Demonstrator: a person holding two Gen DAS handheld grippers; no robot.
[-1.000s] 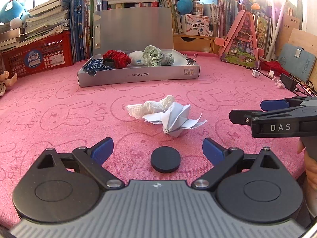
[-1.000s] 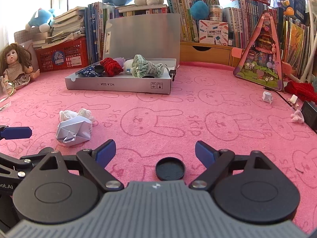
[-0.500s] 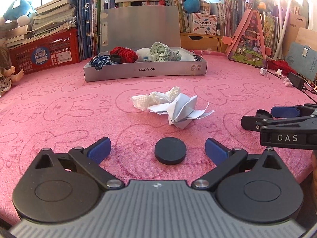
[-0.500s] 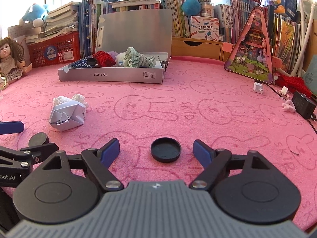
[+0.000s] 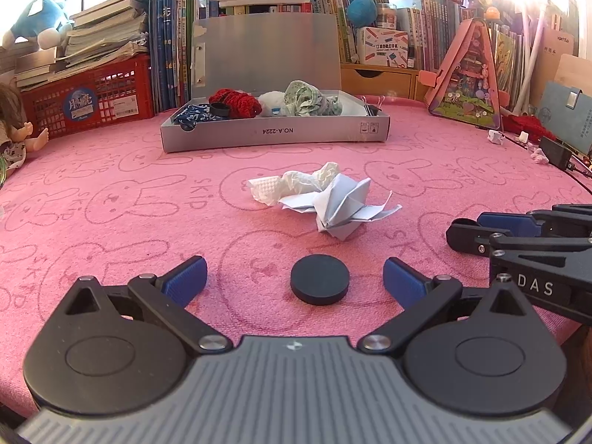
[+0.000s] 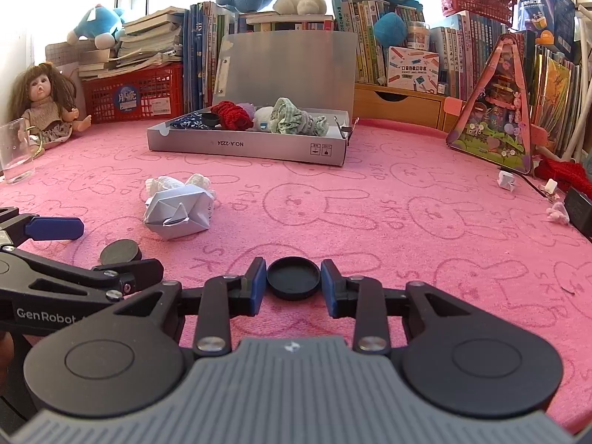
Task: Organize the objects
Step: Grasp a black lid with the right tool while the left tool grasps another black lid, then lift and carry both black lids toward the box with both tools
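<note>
My left gripper (image 5: 295,277) is open, its blue pads wide on either side of a black disc (image 5: 319,283) lying on the pink mat. My right gripper (image 6: 293,284) is shut on a black round cap (image 6: 293,277), hollow side up, still resting on the mat. The left gripper also shows at the left of the right wrist view (image 6: 51,228), with the black disc (image 6: 120,252) beside it. A crumpled white tissue (image 5: 296,183) and a folded grey paper shape (image 5: 342,207) lie mid-mat. An open grey box (image 5: 275,134) holds cloth items at the back.
A red crate (image 5: 87,101), books and plush toys line the back. A doll (image 6: 42,101) and a clear glass (image 6: 16,150) stand at far left. A pink triangular toy house (image 6: 499,111), cable and black adapter (image 6: 581,211) lie at right.
My right gripper has closed its fingers onto the black cap, from wide open. My left gripper has moved slightly closer to the black disc and stayed open.
</note>
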